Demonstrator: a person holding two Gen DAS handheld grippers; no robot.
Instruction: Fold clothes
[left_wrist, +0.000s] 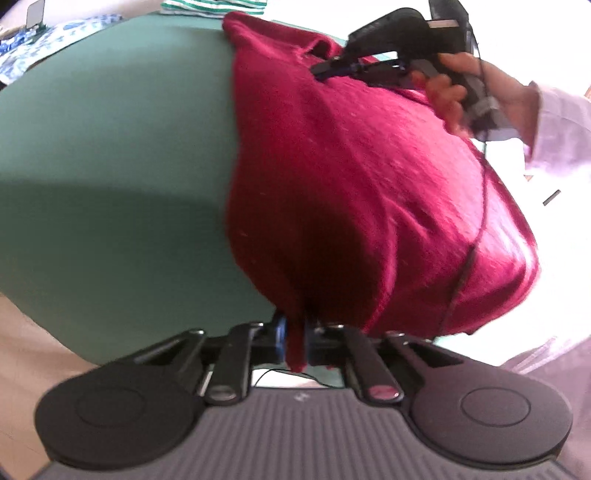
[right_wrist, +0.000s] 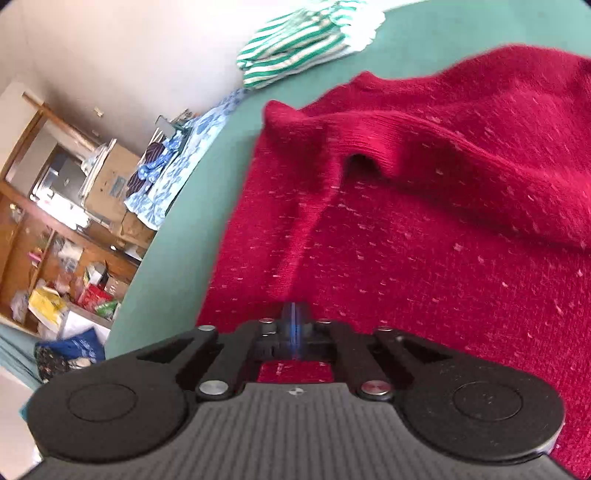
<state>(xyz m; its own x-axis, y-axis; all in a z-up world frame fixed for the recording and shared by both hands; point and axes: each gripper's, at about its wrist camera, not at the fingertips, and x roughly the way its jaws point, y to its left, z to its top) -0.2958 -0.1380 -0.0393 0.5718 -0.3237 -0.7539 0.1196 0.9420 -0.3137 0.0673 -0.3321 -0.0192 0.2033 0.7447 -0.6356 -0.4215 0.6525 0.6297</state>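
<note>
With each tool pinching the red sweater (left_wrist: 351, 192), left tool (left_wrist: 293, 341) at six o'clock, right tool (right_wrist: 293, 332) likewise, folding is underway; next, carry both edges across the green bench (left_wrist: 110, 166).

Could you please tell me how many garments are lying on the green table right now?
3: the red sweater nearest, a green-striped top at the far edge, and a blue floral garment along the left edge. Others may be hidden.
</note>
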